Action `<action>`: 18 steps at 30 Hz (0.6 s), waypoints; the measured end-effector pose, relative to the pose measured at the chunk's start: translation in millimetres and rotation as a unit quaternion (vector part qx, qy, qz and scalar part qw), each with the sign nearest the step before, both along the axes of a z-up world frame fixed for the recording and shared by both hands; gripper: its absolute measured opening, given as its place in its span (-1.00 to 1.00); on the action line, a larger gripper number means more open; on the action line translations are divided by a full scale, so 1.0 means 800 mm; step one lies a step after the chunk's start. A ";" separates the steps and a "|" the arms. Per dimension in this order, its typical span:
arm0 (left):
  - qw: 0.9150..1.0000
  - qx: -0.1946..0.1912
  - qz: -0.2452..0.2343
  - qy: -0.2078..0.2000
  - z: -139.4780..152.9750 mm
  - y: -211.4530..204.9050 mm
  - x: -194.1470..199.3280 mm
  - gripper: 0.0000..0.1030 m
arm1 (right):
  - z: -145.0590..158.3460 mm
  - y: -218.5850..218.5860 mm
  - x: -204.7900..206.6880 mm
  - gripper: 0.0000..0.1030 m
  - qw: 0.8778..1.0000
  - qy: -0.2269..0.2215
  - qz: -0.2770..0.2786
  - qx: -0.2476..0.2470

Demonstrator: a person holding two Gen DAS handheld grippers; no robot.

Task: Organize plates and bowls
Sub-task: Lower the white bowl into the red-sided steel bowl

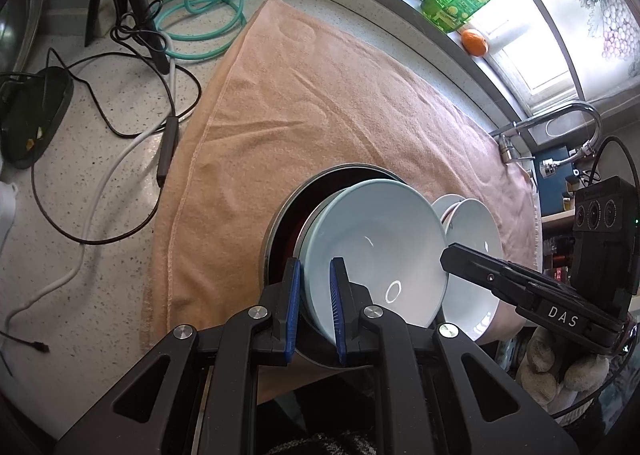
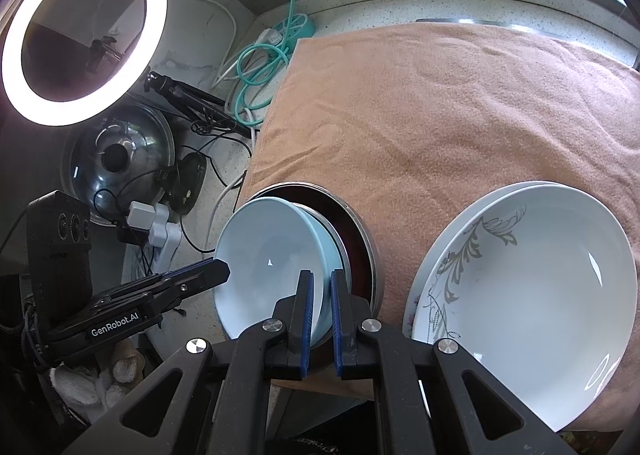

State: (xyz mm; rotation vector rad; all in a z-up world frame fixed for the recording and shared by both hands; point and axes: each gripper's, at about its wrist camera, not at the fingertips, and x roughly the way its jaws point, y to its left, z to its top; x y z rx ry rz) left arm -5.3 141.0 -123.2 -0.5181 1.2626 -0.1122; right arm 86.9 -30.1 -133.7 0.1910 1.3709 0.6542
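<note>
I have the left gripper (image 1: 317,303) clamped narrow on the near rim of the pale blue bowl (image 1: 376,251), and my right gripper (image 2: 321,315) pinches the opposite rim of that same bowl, so both sets of jaws hold it between them. The bowl sits tilted inside a steel-rimmed dark dish (image 2: 360,231) on the peach towel (image 1: 320,103). Just beside it on the towel rest the stacked white plates (image 2: 532,287), the top one bearing a grey leaf pattern.

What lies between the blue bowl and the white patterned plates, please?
In the right wrist view, only the metal-rimmed dish's edge and bare towel separate the blue bowl from the patterned plates.
</note>
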 end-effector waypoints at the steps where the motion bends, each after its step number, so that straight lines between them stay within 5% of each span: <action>1: 1.000 0.000 0.000 0.000 0.000 0.000 0.000 -0.75 | -0.001 0.000 0.000 -0.84 1.000 0.000 0.000 0.000; 18: 1.000 -0.010 -0.005 0.000 0.001 0.004 0.002 -0.75 | 0.002 0.001 -0.001 -0.80 1.000 -0.011 0.011 -0.001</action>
